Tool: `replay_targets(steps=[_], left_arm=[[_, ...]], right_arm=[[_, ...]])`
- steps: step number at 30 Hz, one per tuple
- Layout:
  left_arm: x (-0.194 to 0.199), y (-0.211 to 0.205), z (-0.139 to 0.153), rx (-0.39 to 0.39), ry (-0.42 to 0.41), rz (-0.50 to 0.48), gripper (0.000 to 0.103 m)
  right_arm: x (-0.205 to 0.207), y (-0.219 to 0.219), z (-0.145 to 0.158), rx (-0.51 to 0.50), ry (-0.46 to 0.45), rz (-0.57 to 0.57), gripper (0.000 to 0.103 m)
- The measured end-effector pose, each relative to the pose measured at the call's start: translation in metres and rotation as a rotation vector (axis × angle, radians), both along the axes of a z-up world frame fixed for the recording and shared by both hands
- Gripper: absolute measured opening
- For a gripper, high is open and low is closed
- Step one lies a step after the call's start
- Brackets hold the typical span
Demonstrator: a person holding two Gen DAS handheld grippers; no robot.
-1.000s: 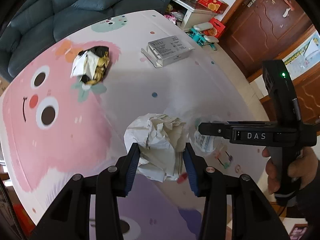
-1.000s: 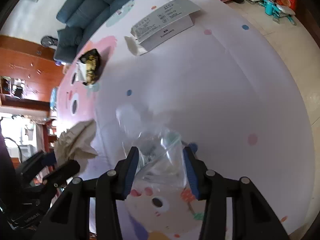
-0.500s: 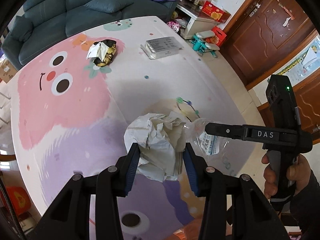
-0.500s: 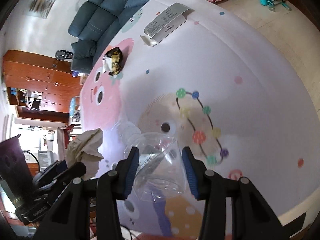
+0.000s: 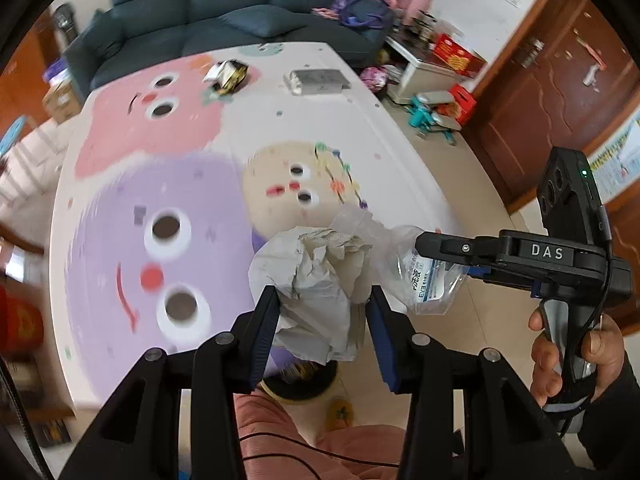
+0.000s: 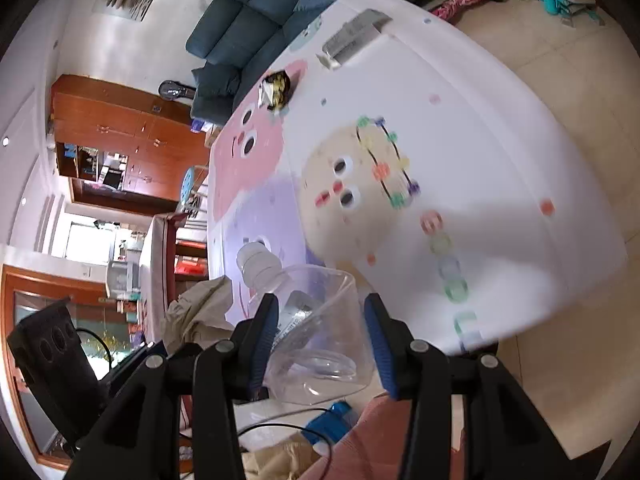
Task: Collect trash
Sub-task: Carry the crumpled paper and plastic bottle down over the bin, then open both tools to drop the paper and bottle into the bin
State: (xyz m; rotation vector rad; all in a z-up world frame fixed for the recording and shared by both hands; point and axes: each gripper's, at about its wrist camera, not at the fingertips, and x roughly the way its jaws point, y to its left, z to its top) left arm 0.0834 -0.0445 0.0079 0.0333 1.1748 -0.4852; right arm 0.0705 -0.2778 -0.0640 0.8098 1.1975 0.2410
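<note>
My left gripper (image 5: 323, 336) is shut on a crumpled ball of grey-white paper (image 5: 316, 288), held in the air past the near edge of the cartoon mat (image 5: 180, 184). My right gripper (image 6: 320, 340) is shut on a clear plastic bottle (image 6: 312, 320) with a white cap, held just right of the paper. In the left wrist view the same bottle (image 5: 424, 276) shows pinched in the right gripper (image 5: 448, 248). A gold and black wrapper (image 5: 228, 74) and a flat grey box (image 5: 318, 79) lie at the far end of the mat.
A dark blue sofa (image 5: 224, 12) stands beyond the mat. Toys and boxes (image 5: 432, 108) litter the tiled floor at right, by wooden doors (image 5: 552, 92). A round yellow-rimmed bin (image 5: 304, 380) and a person's pink trouser leg (image 5: 312, 444) are below the grippers.
Both grippers rose and drew back towards the near edge of the mat with the paper and bottle in them. The wrapper and box now look far away.
</note>
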Motion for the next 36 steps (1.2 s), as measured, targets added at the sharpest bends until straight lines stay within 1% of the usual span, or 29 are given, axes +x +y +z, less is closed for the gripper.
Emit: replay_targets(steps=[4, 7, 10, 13, 17, 19, 20, 22, 23, 24, 25, 28, 31, 34, 36], left_arm=[[-0.04, -0.003, -0.012, 0.007, 0.03, 0.04, 0.043], [-0.07, -0.005, -0.022, 0.024, 0.056, 0.043, 0.043], [-0.09, -0.004, -0.032, 0.026, 0.081, 0.038, 0.043], [-0.103, 0.0, -0.046, 0.023, 0.108, 0.033, 0.043], [-0.114, 0.005, -0.079, 0.011, 0.156, 0.019, 0.043], [-0.119, 0.006, -0.096, 0.008, 0.173, 0.006, 0.043], [-0.121, 0.006, -0.11, 0.01, 0.185, -0.001, 0.043], [-0.125, 0.006, -0.131, 0.012, 0.198, -0.012, 0.043], [-0.126, 0.006, -0.148, 0.019, 0.204, -0.017, 0.043], [-0.126, 0.006, -0.158, 0.021, 0.209, -0.021, 0.043], [-0.126, 0.007, -0.174, 0.026, 0.221, -0.02, 0.043], [-0.123, 0.009, -0.213, 0.029, 0.244, -0.01, 0.044], [-0.117, 0.011, -0.259, 0.034, 0.269, 0.016, 0.044], [-0.11, 0.011, -0.298, 0.041, 0.298, 0.042, 0.045], [-0.106, 0.007, -0.316, 0.048, 0.302, 0.046, 0.046]], right_arm=[[-0.031, -0.004, -0.004, 0.017, 0.02, 0.018, 0.044], [-0.054, -0.005, -0.006, 0.031, 0.033, 0.019, 0.044], [-0.077, -0.002, -0.011, 0.029, 0.046, 0.024, 0.044], [-0.099, 0.003, -0.021, 0.014, 0.068, 0.027, 0.044], [-0.124, 0.008, -0.049, -0.007, 0.114, -0.003, 0.044], [-0.136, 0.01, -0.069, -0.014, 0.14, -0.027, 0.044], [-0.141, 0.013, -0.081, -0.028, 0.156, -0.04, 0.044], [-0.149, 0.015, -0.109, -0.061, 0.191, -0.073, 0.045], [-0.152, 0.016, -0.122, -0.08, 0.204, -0.087, 0.045], [-0.154, 0.016, -0.139, -0.091, 0.227, -0.107, 0.045], [-0.157, 0.016, -0.154, -0.089, 0.249, -0.126, 0.045], [-0.161, 0.016, -0.202, -0.111, 0.292, -0.185, 0.045], [-0.161, 0.015, -0.247, -0.128, 0.331, -0.228, 0.045], [-0.16, 0.014, -0.283, -0.126, 0.358, -0.268, 0.045], [-0.159, 0.013, -0.306, -0.115, 0.379, -0.298, 0.045]])
